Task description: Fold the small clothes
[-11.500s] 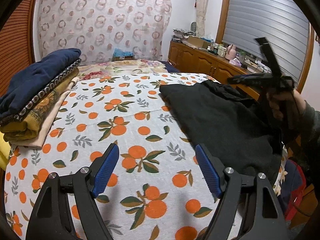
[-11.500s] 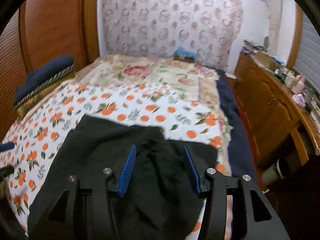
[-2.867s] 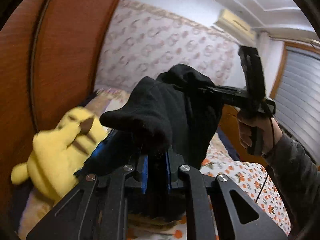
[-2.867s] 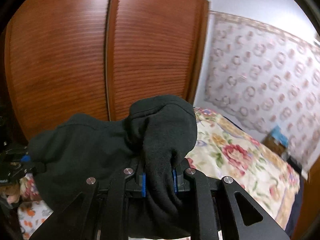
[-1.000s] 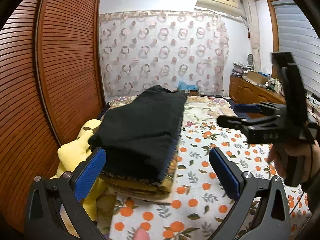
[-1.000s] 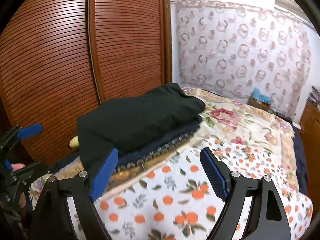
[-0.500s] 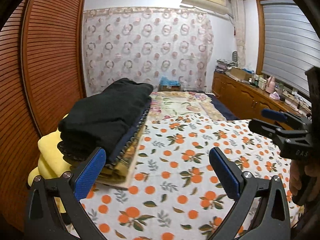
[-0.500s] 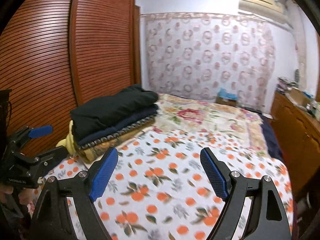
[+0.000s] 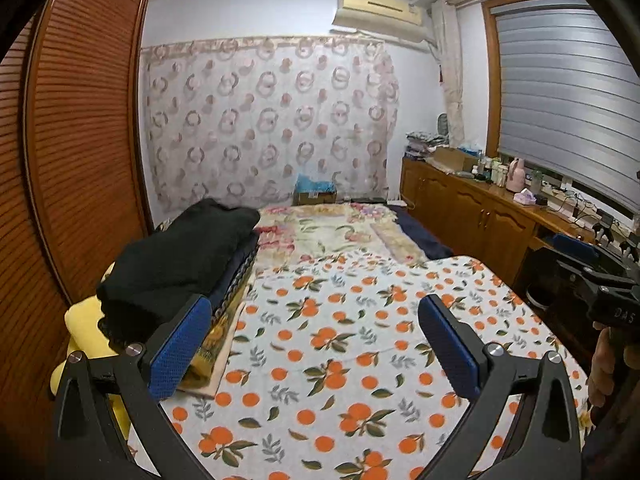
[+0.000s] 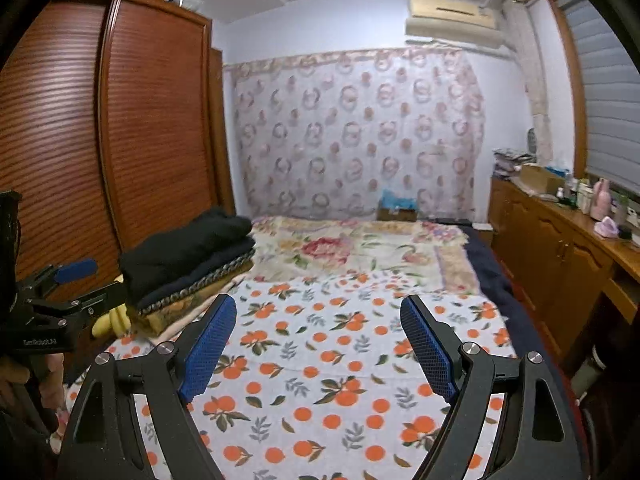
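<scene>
A folded black garment (image 9: 176,256) lies on top of a stack of folded clothes (image 9: 234,286) at the left side of the bed; it also shows in the right wrist view (image 10: 188,246). My left gripper (image 9: 314,344) is open and empty, held above the orange-print cloth (image 9: 360,344), to the right of the stack. My right gripper (image 10: 318,346) is open and empty above the same cloth (image 10: 320,360). The left gripper also shows at the left edge of the right wrist view (image 10: 76,276), and the right gripper at the right edge of the left wrist view (image 9: 576,248).
A yellow plush toy (image 9: 86,328) lies under and beside the stack. A brown slatted wardrobe (image 9: 72,160) stands on the left. A wooden cabinet (image 9: 472,216) with several small items runs along the right. A floral quilt (image 9: 332,232) covers the far bed.
Both grippers have drawn back and swung right, away from the stack. The black garment stays on top of the stack. More of the orange-print cloth now shows.
</scene>
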Demonstrator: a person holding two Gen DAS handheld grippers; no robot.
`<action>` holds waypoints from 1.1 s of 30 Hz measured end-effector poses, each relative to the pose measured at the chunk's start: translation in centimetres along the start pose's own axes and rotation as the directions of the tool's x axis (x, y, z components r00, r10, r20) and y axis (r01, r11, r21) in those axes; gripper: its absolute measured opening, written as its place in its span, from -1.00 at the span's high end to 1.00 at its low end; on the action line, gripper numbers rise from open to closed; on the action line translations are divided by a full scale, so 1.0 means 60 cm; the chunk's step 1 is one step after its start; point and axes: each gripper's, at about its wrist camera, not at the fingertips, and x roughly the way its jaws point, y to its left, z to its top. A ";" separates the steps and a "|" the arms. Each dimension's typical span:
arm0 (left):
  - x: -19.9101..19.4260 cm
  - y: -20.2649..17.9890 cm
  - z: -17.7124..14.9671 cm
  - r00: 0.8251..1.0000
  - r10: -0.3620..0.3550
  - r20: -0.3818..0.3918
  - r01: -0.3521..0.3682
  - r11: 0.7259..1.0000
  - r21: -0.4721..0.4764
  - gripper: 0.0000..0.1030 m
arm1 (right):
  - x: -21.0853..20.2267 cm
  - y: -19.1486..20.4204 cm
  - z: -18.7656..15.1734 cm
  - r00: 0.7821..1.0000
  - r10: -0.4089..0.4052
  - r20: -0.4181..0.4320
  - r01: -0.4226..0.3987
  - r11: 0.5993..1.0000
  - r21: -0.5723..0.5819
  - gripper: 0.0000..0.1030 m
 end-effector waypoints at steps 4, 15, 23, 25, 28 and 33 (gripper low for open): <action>-0.009 -0.008 0.009 1.000 -0.002 0.015 0.002 1.000 0.003 -1.00 | -0.036 0.014 -0.006 0.998 -0.048 0.037 0.047 0.999 0.016 -0.66; -0.015 -0.006 0.011 1.000 0.008 0.024 -0.008 1.000 0.002 -1.00 | -0.045 0.045 -0.024 0.997 -0.066 0.047 0.065 0.997 0.031 -0.66; -0.014 -0.004 0.010 1.000 0.006 0.023 -0.006 1.000 0.001 -1.00 | -0.026 0.027 -0.015 0.997 -0.061 0.047 0.060 0.998 0.027 -0.66; -0.015 -0.003 0.010 1.000 0.007 0.024 -0.007 1.000 0.000 -1.00 | -0.023 0.022 -0.014 0.997 -0.060 0.047 0.059 0.998 0.025 -0.66; -0.014 -0.003 0.010 1.000 0.006 0.024 -0.006 1.000 0.002 -1.00 | -0.023 0.018 -0.014 0.997 -0.058 0.048 0.057 0.998 0.021 -0.66; -0.016 0.001 0.011 1.000 0.007 0.027 -0.006 1.000 -0.002 -1.00 | -0.025 0.012 -0.015 0.997 -0.056 0.051 0.055 0.998 0.016 -0.66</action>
